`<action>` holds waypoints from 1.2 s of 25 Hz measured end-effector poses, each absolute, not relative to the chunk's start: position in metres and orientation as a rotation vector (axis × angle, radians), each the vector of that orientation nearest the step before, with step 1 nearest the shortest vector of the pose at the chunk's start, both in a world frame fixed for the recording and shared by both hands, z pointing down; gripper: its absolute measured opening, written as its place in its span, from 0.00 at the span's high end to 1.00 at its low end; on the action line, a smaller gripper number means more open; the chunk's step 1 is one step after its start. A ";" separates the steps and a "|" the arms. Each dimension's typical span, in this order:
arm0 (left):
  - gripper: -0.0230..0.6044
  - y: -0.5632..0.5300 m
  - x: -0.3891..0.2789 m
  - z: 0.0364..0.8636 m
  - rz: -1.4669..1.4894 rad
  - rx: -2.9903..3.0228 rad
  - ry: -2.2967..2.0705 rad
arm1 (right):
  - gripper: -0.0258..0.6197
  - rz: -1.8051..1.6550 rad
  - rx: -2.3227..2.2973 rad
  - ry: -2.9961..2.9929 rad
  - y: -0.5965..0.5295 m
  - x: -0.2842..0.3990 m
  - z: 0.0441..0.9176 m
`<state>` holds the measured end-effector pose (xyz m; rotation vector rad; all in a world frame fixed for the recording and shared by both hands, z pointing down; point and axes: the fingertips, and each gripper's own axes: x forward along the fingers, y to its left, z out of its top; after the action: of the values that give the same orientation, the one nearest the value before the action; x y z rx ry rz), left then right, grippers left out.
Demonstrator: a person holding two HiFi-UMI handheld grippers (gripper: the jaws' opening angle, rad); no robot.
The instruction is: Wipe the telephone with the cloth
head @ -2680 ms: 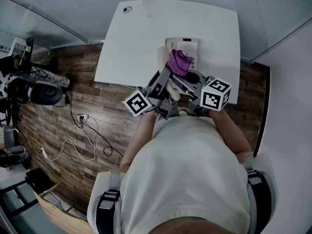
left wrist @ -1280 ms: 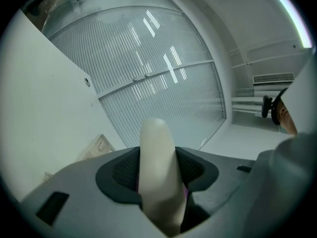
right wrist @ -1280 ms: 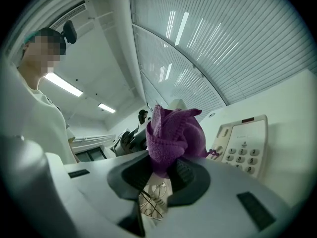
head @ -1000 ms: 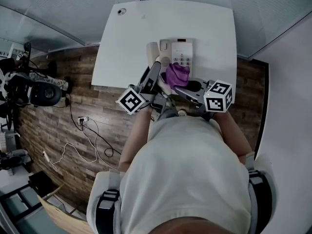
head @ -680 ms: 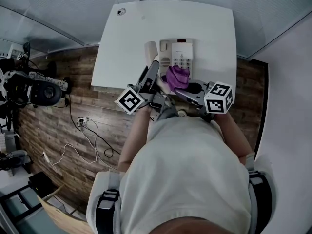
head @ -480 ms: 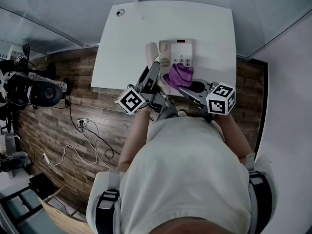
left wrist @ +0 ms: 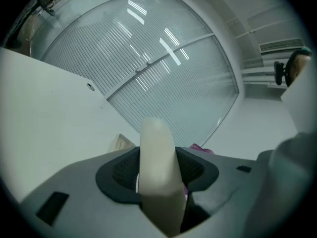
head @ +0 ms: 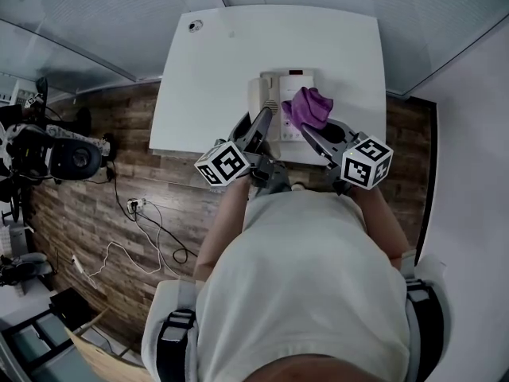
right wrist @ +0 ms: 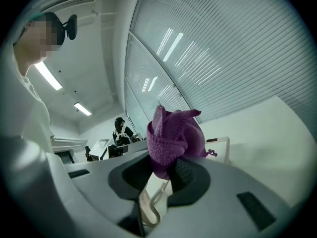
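A cream telephone (head: 289, 83) sits on the white table (head: 207, 62). Its handset (head: 257, 95) lies along the base's left side, and my left gripper (head: 266, 119) is shut on its near end. In the left gripper view the handset (left wrist: 157, 172) fills the gap between the jaws. My right gripper (head: 308, 130) is shut on a bunched purple cloth (head: 310, 106), which hangs over the phone's right part. In the right gripper view the cloth (right wrist: 173, 138) sticks up from the jaws, with the coiled cord (right wrist: 151, 205) below and the base (right wrist: 221, 145) behind.
A small round grommet (head: 195, 25) is set in the table's far left corner. Ribbed glass partitions (head: 95, 22) stand behind the table. Cables (head: 151, 213) and dark equipment (head: 48, 146) lie on the wooden floor to the left. The near table edge runs just under both grippers.
The right gripper has carried the cloth from the keypad's near part up and to the right. The left gripper has shifted right with the handset, closer to the base.
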<state>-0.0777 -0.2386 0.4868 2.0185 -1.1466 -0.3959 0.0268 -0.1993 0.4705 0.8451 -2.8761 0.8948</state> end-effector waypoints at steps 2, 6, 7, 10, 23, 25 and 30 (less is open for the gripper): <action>0.60 -0.242 -0.076 0.495 -0.326 2.020 -1.174 | 0.82 0.902 0.883 -2.873 -0.206 0.029 0.469; 0.60 -0.244 -0.074 0.511 -0.217 2.024 -1.190 | 0.82 0.909 0.945 -2.867 -0.214 0.031 0.468; 0.60 -0.246 -0.074 0.514 -0.194 2.027 -1.194 | 0.82 0.907 0.956 -2.866 -0.216 0.031 0.468; 0.60 -0.254 -0.071 0.521 -0.127 2.036 -1.207 | 0.82 0.910 0.976 -2.863 -0.224 0.032 0.467; 0.60 -0.273 -0.067 0.543 0.022 2.026 -1.274 | 0.82 0.946 1.054 -2.842 -0.235 0.038 0.470; 0.60 -0.276 -0.067 0.546 0.040 2.021 -1.293 | 0.82 0.948 1.064 -2.838 -0.236 0.039 0.471; 0.60 -0.288 -0.070 0.555 0.082 1.994 -1.341 | 0.82 0.950 1.085 -2.830 -0.240 0.040 0.472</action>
<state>-0.0697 -0.2884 0.5548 1.9939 -1.3411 0.0818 0.0403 -0.2405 0.4724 1.0847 -2.8298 0.9499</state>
